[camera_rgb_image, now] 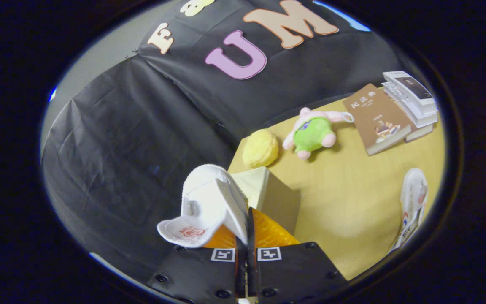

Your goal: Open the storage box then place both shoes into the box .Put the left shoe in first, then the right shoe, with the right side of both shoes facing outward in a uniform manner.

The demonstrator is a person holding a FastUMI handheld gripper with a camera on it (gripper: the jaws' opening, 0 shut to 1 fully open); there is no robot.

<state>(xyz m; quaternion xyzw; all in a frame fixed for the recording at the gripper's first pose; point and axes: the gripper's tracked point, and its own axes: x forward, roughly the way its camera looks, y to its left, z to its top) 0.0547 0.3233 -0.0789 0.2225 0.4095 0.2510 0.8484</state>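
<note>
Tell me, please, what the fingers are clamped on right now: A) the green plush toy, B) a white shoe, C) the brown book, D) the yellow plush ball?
B: the gripper has both orange fingers pressed together on the side wall of a white shoe, held up in front of the storage box.

Two white shoes: one [209, 202] pinched at its collar between the closed fingers of the one hand-held gripper [246, 236], the other [411, 207] lying on the counter [352, 202] well apart. One pale box [268, 194] just beyond the fingers. One yellow round plush [260, 148]. One green-and-pink stuffed toy [312, 133]. One brown book [377, 119]; beside it, one stack of books [411, 101], their number unclear.
</note>
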